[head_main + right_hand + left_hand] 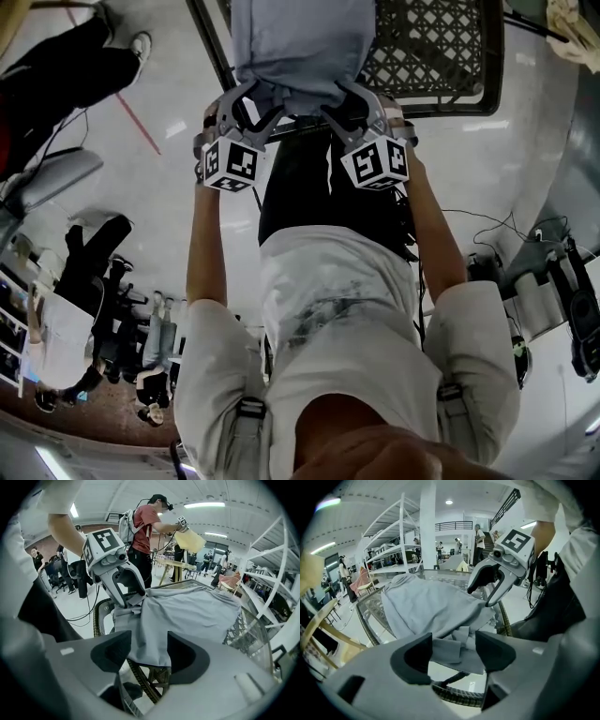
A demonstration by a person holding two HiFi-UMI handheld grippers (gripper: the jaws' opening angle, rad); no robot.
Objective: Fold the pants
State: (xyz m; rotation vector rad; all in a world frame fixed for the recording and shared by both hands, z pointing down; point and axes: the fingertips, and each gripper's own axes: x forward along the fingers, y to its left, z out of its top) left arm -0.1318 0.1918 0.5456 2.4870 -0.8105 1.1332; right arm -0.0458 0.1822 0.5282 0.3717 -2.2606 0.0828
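Downward, left gripper (453, 652), right gripper (149, 653) at pants (300, 42), jaws apart.

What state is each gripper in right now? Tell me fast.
Left gripper: open, jaws apart, not gripping the pants.
Right gripper: open, jaws apart, not gripping the pants.

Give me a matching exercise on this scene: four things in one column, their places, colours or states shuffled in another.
Things: 1 pants, 2 left gripper, 3 table rim, 4 yellow cloth.
States: A dark, woven; B held up in the background; C jaws apart; D light grey, draped on the table.
Pairs: 1-D, 2-C, 3-A, 4-B.
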